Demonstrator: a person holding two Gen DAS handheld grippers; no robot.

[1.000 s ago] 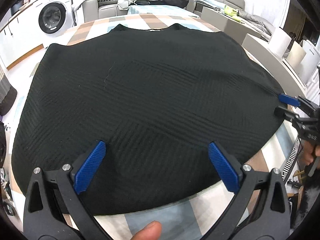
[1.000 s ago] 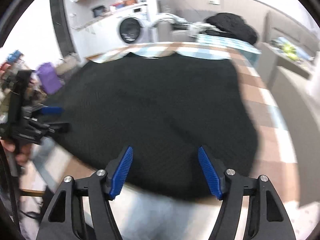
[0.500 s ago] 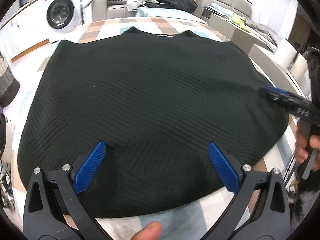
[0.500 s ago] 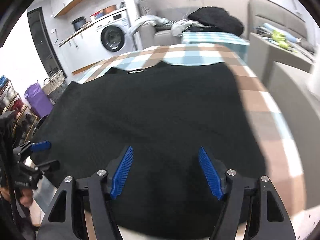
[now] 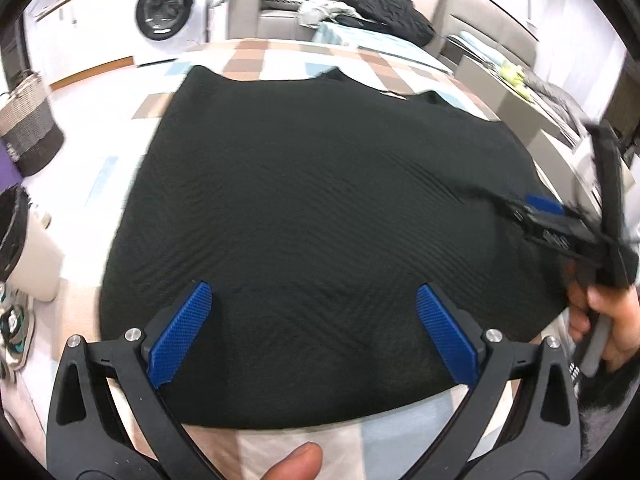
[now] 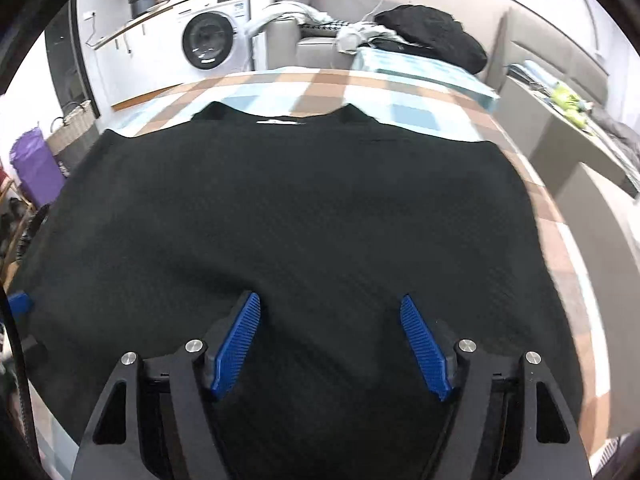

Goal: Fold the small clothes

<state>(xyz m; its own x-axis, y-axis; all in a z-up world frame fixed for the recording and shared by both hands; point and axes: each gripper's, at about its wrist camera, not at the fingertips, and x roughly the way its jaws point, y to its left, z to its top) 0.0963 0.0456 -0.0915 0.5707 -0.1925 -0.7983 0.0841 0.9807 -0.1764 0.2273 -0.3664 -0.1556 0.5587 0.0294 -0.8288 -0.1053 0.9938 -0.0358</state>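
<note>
While the black top [image 5: 320,200] lies spread flat on the checked bench [image 5: 256,54], neckline at the far side and hem toward me, I see my left tongs [image 5: 314,338] hanging over its near edge with the blue pads [image 5: 180,336] spread wide and nothing between them. The hem crosses just behind those pads, so the cloth sits ahead of and below the left tongs, and I cannot tell whether they touch it. A thumb tip [image 5: 296,460] shows at the bottom of that view.

Out past the bench's left side stand a woven basket [image 5: 28,128] and, further back, a washing machine [image 5: 168,12].

Moving right, my right tongs [image 6: 330,344] are further in over the top, the fabric filling the view under and all around them. Their blue pads [image 6: 422,350] are apart as well, gripping nothing, with a soft ridge of cloth rising between them. From the left camera the same right tongs [image 5: 540,210] show blurred at the top's right edge, low against the cloth, with my right hand [image 5: 612,320] on the handle behind them.

Beyond the bench's far right corner there is a dark bundle of clothes [image 6: 432,36] on a sofa.
</note>
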